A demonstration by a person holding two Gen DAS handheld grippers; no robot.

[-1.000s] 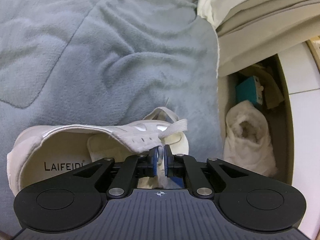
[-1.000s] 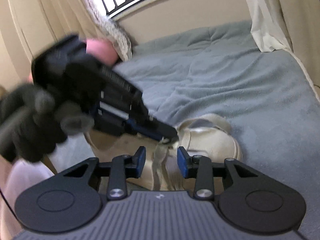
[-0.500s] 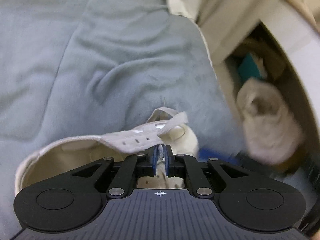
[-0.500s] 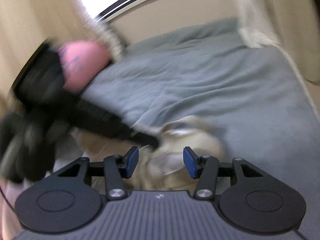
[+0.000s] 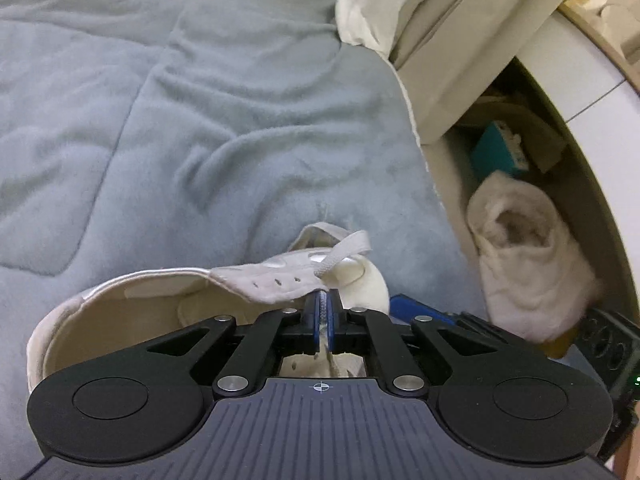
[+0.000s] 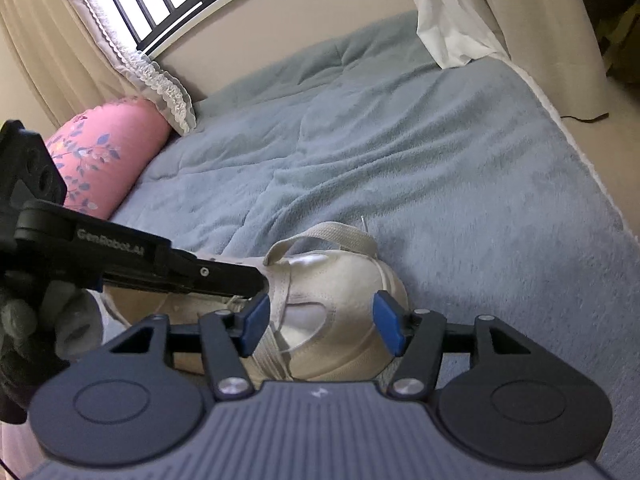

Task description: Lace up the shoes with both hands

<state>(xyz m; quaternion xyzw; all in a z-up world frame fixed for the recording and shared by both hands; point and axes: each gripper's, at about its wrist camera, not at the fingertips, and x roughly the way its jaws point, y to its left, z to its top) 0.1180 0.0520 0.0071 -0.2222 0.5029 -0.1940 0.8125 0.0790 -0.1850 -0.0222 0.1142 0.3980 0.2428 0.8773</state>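
A cream-white shoe (image 5: 132,300) lies on the grey-blue blanket, toe pointing away; it also fills the lower middle of the right wrist view as the shoe (image 6: 340,280). A flat off-white lace (image 5: 340,256) runs from the eyelets down into my left gripper (image 5: 323,308), which is shut on it. The same lace (image 6: 320,236) loops over the toe. My right gripper (image 6: 320,328) stands wide open around the shoe's front, its blue pads on either side. The left gripper (image 6: 224,276) reaches in from the left, held by a gloved hand (image 6: 24,320).
The blanket (image 6: 400,152) covers a bed with a pink floral pillow (image 6: 104,152) at its head. Past the bed's right edge sit a fluffy white slipper (image 5: 528,252), a teal box (image 5: 496,148) and stacked cream bedding (image 5: 440,20). A curtain (image 6: 452,8) hangs at the far end.
My right gripper has opened wider and come in over the shoe's toe. The left gripper stays shut on the lace and has shifted slightly, so the right gripper's pad now shows beside the shoe.
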